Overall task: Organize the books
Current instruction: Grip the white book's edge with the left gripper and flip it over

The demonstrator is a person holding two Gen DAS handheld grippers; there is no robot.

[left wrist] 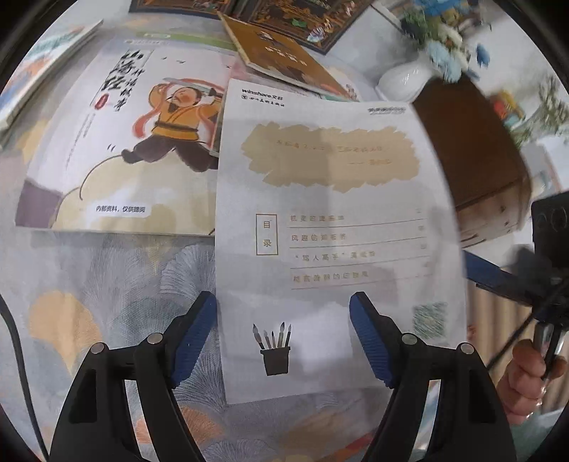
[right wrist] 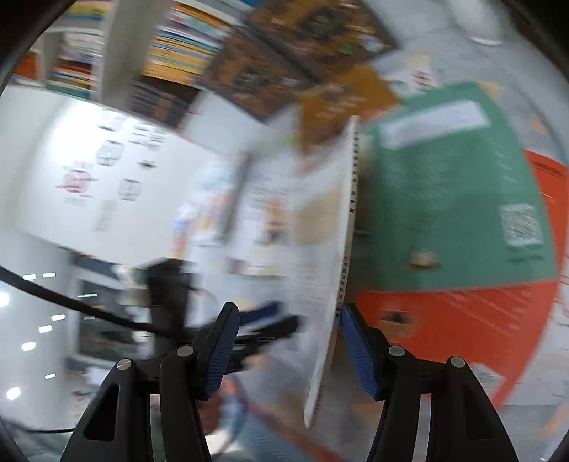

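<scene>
In the left wrist view a thin white book (left wrist: 330, 227) with a tan patch and a brush-pot drawing lies tilted over the patterned table, its near edge between my open left gripper's (left wrist: 282, 341) blue pads. A white picture book (left wrist: 124, 142) with a yellow-robed figure lies left of it. A brown book (left wrist: 284, 57) lies behind. In the right wrist view the same thin white book (right wrist: 334, 270) stands on edge between my open right gripper's (right wrist: 290, 350) fingers, its spine close to the right pad (right wrist: 359, 352). A green book (right wrist: 455, 199) lies on an orange book (right wrist: 462, 327).
A white vase (left wrist: 405, 80) with blue flowers stands at the back right next to a brown wooden box (left wrist: 473, 149). Dark framed pictures (left wrist: 284, 14) lie at the back. A stack of books (left wrist: 42, 60) sits at the far left. Bookshelves (right wrist: 177, 46) show, blurred, in the right wrist view.
</scene>
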